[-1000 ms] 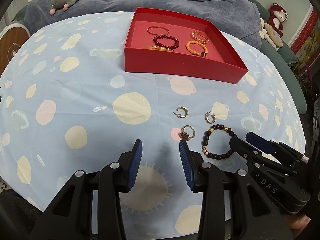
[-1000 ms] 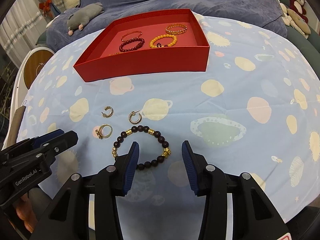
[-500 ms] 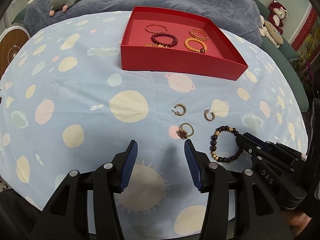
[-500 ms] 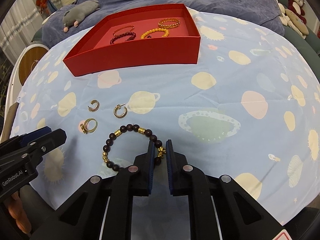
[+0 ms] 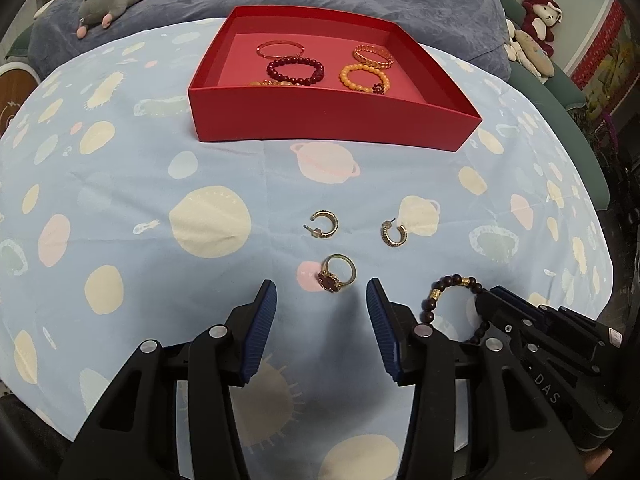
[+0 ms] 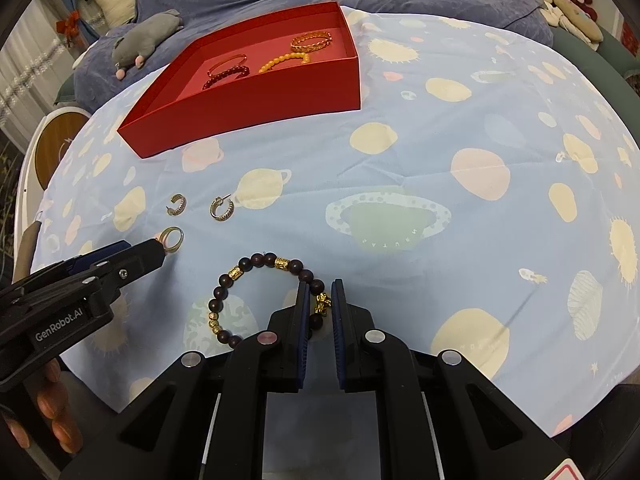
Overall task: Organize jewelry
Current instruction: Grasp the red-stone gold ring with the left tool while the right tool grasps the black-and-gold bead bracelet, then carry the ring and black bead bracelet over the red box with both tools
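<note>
1. The step in hand is gathering the loose pieces off the tabletop (image 5: 132,208), which is covered in a blue planet-print cloth, and moving them to the red box (image 5: 332,116) at its far side.

2. The right tongs (image 6: 320,304) are closed on the dark bead bracelet (image 6: 244,280). They pinch it at its gold charm, and the rest of the loop lies flat on the cloth to their left.

3. The left tongs (image 5: 322,300) are partly open and narrowing, with nothing between the pads yet. The gold ring with the red stone (image 5: 338,274) lies just beyond the tips, centred on the gap.

4. Two gold hoop earrings, one on the left (image 5: 323,224) and one on the right (image 5: 394,234), lie a little farther off, between the ring and the box.

5. The box already holds several bracelets: a thin pink bangle (image 5: 280,49), a dark red bead bracelet (image 5: 295,71), an orange bead bracelet (image 5: 363,77) and a gold chain bangle (image 5: 373,55).

6. My reading is that the bracelet is secured and ready to lift. It needs a straight rise so the hanging loop clears the cloth, then a carry over the near wall of the box to a bare patch of its floor.

7. The left tongs probably need to go slightly forward and down so the pads straddle the ring before closing. The ring is small and flat, so a shallow pinch could slide it along the cloth.
</note>
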The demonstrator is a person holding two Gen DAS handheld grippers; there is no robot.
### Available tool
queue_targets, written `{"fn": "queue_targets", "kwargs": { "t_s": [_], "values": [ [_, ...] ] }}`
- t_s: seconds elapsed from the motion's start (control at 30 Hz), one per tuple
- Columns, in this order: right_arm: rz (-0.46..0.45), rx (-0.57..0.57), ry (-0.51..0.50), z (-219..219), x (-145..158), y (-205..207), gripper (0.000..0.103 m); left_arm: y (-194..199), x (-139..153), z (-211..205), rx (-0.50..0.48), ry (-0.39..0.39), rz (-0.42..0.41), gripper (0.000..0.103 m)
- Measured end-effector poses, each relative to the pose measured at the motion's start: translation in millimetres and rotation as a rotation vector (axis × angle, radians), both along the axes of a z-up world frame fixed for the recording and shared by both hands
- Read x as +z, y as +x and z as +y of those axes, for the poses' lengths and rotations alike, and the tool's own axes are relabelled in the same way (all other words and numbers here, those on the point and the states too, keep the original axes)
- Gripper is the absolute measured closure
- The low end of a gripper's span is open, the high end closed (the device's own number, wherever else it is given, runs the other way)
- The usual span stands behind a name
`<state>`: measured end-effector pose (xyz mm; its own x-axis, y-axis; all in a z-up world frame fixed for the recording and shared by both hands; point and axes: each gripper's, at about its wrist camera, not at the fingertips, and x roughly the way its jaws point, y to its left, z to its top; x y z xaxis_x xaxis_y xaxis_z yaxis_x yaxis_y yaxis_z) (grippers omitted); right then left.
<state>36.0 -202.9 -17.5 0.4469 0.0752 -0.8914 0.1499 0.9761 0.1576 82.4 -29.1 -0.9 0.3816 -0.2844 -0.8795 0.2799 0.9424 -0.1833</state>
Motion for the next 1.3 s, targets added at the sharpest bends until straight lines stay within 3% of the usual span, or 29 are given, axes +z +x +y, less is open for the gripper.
{"fn": "queue_targets", "kwargs": {
  "t_s": [0.27, 0.6, 1.3],
  "values": [
    [0.001, -0.007, 0.006, 0.3, 0.0, 0.7, 0.093, 2.4, -6.2, -6.3, -0.07, 0.026, -0.037, 0.062],
    [0.002, -0.012, 0.015, -1.5, 0.1, 1.5, 0.093, 1.9, -7.6, -7.9, -0.104, -0.007, -0.028, 0.091],
    [-0.029, -0.012, 0.028, -0.1, 19.0, -11.7, 0.096, -19.1, 18.6, 11.1, -0.028, -0.03, -0.005, 0.091]
  ]
}}
